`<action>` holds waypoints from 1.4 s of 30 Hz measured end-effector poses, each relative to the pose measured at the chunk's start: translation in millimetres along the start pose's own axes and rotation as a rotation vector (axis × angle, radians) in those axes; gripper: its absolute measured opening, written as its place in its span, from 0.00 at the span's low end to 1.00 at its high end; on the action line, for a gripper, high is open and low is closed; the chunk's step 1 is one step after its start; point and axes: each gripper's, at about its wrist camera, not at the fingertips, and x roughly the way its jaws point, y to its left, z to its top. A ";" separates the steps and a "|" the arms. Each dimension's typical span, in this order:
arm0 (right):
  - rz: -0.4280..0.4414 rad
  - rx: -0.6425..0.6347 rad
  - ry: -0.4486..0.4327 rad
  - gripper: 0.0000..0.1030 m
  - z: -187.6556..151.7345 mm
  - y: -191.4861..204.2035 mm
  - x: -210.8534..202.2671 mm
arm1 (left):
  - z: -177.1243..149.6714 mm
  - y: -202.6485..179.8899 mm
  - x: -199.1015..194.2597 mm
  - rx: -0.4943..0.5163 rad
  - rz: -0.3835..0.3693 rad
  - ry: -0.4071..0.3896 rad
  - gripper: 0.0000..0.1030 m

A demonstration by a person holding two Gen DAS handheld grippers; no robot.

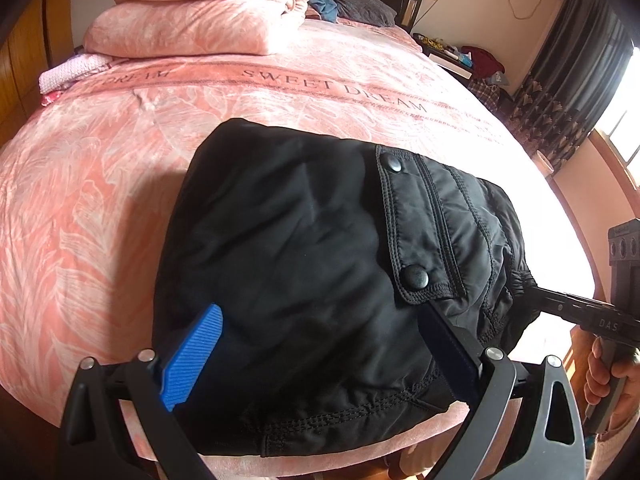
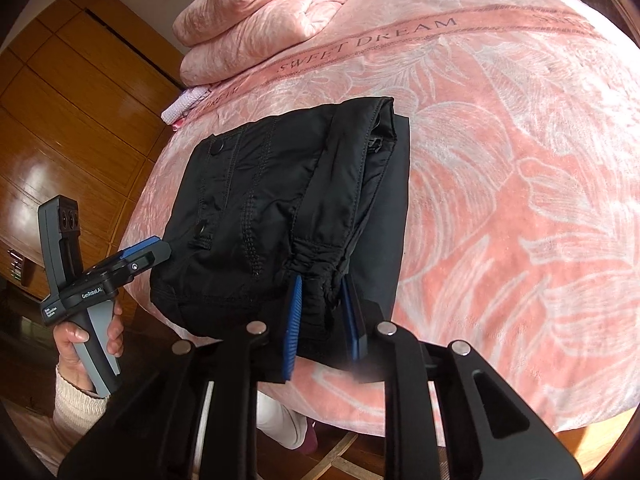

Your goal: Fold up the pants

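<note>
The black pants point(image 1: 304, 264) lie folded into a compact bundle on the pink bed point(image 1: 80, 200), near its front edge. They also show in the right wrist view point(image 2: 280, 200). My left gripper point(image 1: 320, 352) is open, its blue fingers point(image 1: 192, 356) spread wide around the near end of the bundle. My right gripper point(image 2: 320, 316) has its blue fingers point(image 2: 294, 320) closed on the gathered elastic cuff end of the pants. The left gripper point(image 2: 148, 254) shows at the bundle's left edge in the right wrist view.
A folded pink quilt point(image 1: 200, 12) is stacked at the far side of the bed, with a small pink knit item point(image 1: 68, 72) beside it. Wooden wardrobes point(image 2: 60, 120) stand on the left. A nightstand point(image 1: 452, 56) and curtains point(image 1: 560, 80) are at the right.
</note>
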 end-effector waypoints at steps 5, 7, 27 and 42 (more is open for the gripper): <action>-0.001 0.038 0.031 0.19 -4.3 -14.7 17.5 | 3.9 -8.0 -10.6 0.037 0.010 -0.034 0.96; 0.003 0.036 0.029 0.21 -3.8 -14.2 16.0 | 5.4 -10.5 -14.7 0.050 0.014 -0.047 0.96; -0.108 -0.097 0.002 0.27 -5.7 27.3 2.7 | 1.4 -28.1 -26.7 0.108 0.046 -0.088 0.96; 0.018 0.025 -0.064 0.56 -5.2 1.0 -16.2 | -1.4 34.2 -19.0 -0.021 -0.009 -0.018 0.96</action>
